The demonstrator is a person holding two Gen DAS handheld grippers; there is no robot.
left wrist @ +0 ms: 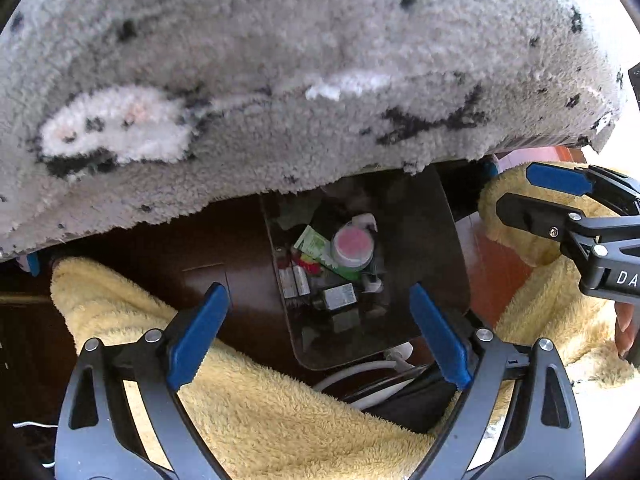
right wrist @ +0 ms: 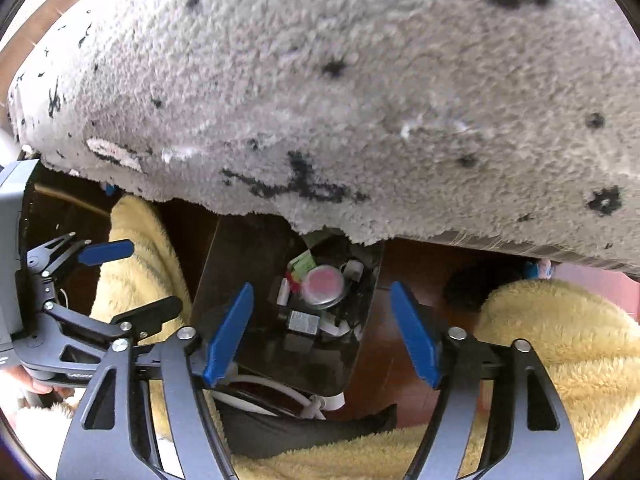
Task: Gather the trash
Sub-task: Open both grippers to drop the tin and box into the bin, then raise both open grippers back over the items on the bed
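Both of your grippers hang over a dark, glossy bin point(left wrist: 432, 240) that stands on the brown floor, partly tucked under the edge of a shaggy grey rug point(left wrist: 280, 60) with black marks and a white patch. Your left gripper point(left wrist: 320, 336) has its 2 blue-padded fingers point(left wrist: 198, 332) spread wide with nothing between them; the bin's opening shows in the gap. Your right gripper point(right wrist: 324, 332) is just as wide and equally empty, framing the same bin point(right wrist: 248, 248) from the other side.

The trash sits inside the bin. Near the far wall, just below the rug's edge, lies a round clear-lidded cup with a pink inside point(left wrist: 354, 246), tilted toward you. Touching its left side is a green and white wrapper point(left wrist: 314, 244), with a red scrap below it. Toward the near-left wall stand 2 small silvery packets point(left wrist: 296, 280) side by side, and nearer the middle rests a small grey box with a printed label point(left wrist: 340, 296). White crumpled bits lie behind the cup and at its right. In the right wrist view the pink cup point(right wrist: 324, 284) sits just above the labelled box point(right wrist: 304, 322).

Yellow fleece fabric point(left wrist: 248, 400) lies on both sides of the bin, and a white cable point(left wrist: 360, 372) curls at the bin's near edge over something black.
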